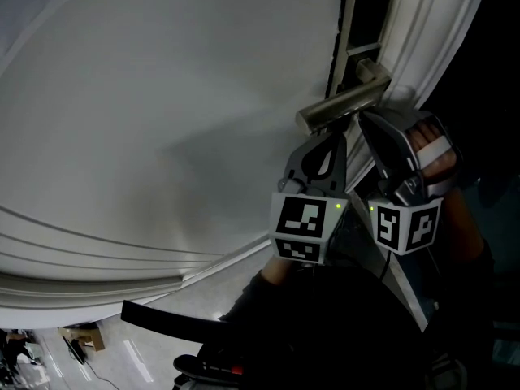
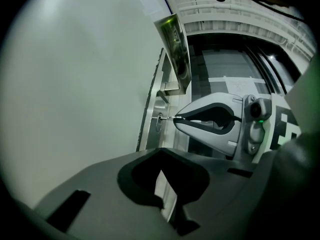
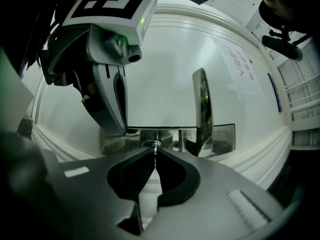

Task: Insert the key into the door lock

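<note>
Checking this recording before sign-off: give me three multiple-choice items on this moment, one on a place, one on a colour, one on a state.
1. Where is the tip of the key?
A. on the lever handle
B. at the keyhole of the door lock
C. on a bare door panel

2. What colour is the door?
A. white
B. brown
C. blue

3. How does the right gripper stand?
A. open and empty
B. shut on the key
C. shut on the lever handle

Answers:
1 B, the left gripper view shows the blade reaching the keyhole.
2 A, the panel is white in every view.
3 B, its jaws meet on the key in the right gripper view.
</note>
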### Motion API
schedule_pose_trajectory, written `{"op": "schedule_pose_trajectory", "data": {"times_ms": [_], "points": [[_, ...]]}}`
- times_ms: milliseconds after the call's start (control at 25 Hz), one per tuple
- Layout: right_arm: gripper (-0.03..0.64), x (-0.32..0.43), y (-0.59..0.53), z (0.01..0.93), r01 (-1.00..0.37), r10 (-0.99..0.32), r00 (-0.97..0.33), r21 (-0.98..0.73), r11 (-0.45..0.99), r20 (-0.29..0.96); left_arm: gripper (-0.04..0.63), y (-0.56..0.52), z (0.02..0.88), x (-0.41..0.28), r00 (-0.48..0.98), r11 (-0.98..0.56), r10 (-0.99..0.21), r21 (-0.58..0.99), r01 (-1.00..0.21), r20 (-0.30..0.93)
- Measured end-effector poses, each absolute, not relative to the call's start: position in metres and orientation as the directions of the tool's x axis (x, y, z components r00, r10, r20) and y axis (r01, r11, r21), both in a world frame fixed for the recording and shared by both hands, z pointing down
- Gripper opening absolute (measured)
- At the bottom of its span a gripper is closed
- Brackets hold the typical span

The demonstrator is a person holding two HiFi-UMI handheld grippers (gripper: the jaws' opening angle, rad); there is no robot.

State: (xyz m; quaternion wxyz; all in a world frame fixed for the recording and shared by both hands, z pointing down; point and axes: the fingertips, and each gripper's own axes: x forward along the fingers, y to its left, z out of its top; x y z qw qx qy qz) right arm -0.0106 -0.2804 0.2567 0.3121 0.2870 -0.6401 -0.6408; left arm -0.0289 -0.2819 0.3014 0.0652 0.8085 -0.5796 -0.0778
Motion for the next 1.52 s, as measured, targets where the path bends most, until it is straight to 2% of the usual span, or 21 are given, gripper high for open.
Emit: {"op": "schedule_pose_trajectory", "data": {"times_ms": [1520], "points": [[0.011, -0.0114, -0.282, 0.2559, 0.037, -0.765, -0.644, 0.999, 0.01, 0.032, 0.0, -0.284, 0.3029, -0.0315, 0.305, -0.308, -0.951, 0.204, -0.929, -0.048]]}}
